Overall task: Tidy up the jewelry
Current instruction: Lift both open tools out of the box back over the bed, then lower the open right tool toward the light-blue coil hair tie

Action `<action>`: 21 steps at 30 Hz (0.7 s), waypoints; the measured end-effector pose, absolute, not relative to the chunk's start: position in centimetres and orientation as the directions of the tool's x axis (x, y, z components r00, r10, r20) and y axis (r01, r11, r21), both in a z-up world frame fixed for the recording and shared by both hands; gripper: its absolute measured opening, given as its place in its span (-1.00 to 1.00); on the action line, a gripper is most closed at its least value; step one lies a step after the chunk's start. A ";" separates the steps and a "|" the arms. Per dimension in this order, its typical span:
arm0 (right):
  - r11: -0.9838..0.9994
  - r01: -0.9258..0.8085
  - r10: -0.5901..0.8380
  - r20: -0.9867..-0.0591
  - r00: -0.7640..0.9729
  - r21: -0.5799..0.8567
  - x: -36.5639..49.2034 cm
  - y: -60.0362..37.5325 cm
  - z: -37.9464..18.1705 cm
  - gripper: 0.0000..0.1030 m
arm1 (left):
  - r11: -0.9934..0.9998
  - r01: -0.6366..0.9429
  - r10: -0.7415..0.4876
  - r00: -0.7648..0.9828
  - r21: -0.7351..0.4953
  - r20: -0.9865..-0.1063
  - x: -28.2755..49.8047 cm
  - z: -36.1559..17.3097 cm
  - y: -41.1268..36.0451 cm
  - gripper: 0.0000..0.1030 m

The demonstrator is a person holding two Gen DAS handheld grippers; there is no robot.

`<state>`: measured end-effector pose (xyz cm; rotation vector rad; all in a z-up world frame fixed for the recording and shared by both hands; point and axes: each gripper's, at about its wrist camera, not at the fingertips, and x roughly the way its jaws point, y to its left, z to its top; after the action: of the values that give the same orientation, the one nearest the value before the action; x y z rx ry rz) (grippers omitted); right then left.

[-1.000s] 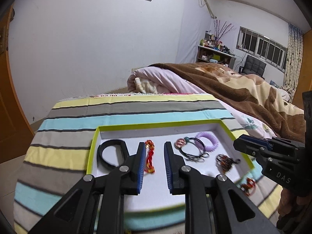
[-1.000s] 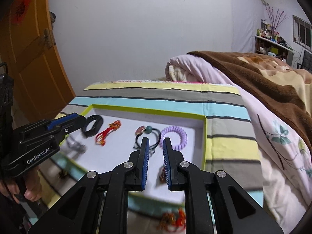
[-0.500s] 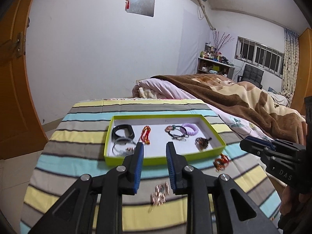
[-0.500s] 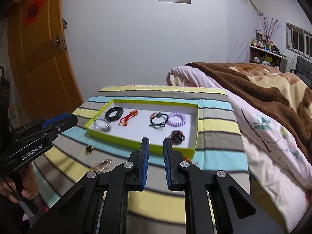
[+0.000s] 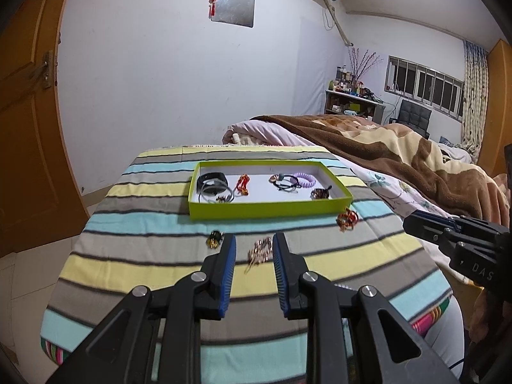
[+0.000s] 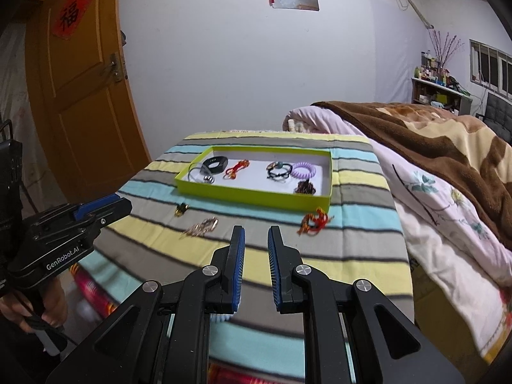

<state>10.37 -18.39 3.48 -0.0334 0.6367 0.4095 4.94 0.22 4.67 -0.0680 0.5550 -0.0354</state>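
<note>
A lime-green tray (image 5: 268, 206) lies on a striped cloth. It holds a black band (image 5: 212, 177), a red cord (image 5: 243, 184), a black hair tie (image 5: 284, 182), a purple coil tie (image 5: 305, 179) and a dark beaded piece (image 5: 320, 193). On the cloth in front of the tray lie a small dark-gold piece (image 5: 214, 239), a rose-gold chain (image 5: 260, 251) and a red-orange bracelet (image 5: 347, 219). My left gripper (image 5: 253, 238) hovers open above the chain, holding nothing. My right gripper (image 6: 256, 230) is open with a narrower gap and empty, left of and nearer than the bracelet (image 6: 315, 219).
A bed with a brown blanket (image 5: 400, 160) and a pink floral quilt (image 6: 441, 211) borders the cloth on the right. An orange door (image 6: 83, 102) stands at the left. The cloth's near edge drops off below the grippers. A person's hand (image 6: 48, 307) holds the left gripper.
Both grippers have drawn back from over the tray toward the cloth's near edge. The loose pieces in front of the tray have come into view. The left jaws stand a little wider.
</note>
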 end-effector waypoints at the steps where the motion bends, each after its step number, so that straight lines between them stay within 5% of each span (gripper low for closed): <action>1: 0.920 -0.381 0.362 -0.586 0.725 0.096 10.0 -18.5 3.3 -0.71 | 0.997 0.015 -0.054 0.848 -0.079 -0.527 4.6 4.5 0.2 -0.52; 21: 0.914 -0.392 0.370 -0.611 0.700 0.105 8.5 -18.6 1.7 -0.70 | 0.994 0.031 -0.083 0.841 -0.106 -0.535 2.6 3.8 0.4 -0.52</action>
<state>8.53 -18.62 1.70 -0.0336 0.6727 0.4242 2.62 0.40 3.77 -0.0943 0.5691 -0.0604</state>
